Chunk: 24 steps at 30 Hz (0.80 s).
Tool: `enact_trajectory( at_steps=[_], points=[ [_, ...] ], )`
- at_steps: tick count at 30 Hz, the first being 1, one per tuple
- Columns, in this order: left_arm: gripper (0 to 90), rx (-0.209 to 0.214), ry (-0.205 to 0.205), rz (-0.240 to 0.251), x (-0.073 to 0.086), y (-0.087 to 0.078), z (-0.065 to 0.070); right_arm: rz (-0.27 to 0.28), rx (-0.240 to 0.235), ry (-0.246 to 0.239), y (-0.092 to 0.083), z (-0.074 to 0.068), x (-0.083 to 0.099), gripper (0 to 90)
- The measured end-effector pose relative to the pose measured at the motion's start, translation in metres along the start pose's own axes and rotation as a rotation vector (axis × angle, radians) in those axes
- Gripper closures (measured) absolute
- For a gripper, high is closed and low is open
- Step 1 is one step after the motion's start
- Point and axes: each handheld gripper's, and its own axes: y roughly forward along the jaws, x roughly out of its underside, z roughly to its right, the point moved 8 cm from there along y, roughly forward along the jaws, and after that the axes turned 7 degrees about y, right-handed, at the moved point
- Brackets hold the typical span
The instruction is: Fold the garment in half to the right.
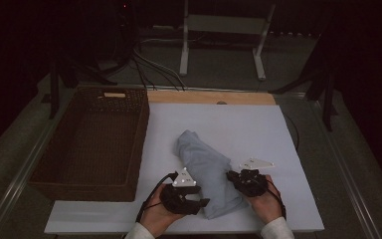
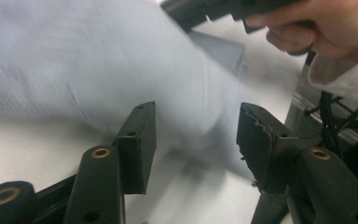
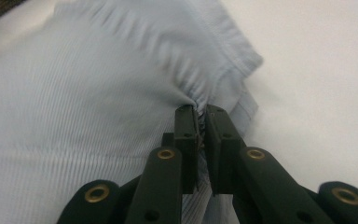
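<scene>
In the left gripper view, the pale blue cloth (image 2: 98,70) is smeared by motion blur, so its folds cannot be read, and it is cut off by the top and left edges. In the right gripper view, the cloth (image 3: 74,116) is cropped at the left and bottom. In the high view, the sleeves (image 1: 277,230) are cut off by the bottom edge.

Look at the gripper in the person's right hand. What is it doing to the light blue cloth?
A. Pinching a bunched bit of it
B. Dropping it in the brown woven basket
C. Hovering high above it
A: the right gripper has its jaws shut on gathered folds of the light blue cloth.
</scene>
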Motion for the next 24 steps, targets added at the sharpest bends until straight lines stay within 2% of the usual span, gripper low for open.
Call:
enact_trajectory(
  at_steps=[8,14,24],
  points=[
    [44.4,-0.073,-0.012,0.050,-0.016,-0.007,-0.018,0.003,0.000,-0.004,-0.003,0.000,0.000,84.5],
    [43.2,-0.103,-0.006,0.051,-0.024,0.002,-0.027,0.006,0.000,-0.002,-0.007,0.001,0.001,84.6],
    [42.8,-0.124,0.011,0.030,-0.028,0.018,-0.034,0.010,-0.003,-0.003,-0.013,0.002,0.002,84.6]
  ],
)
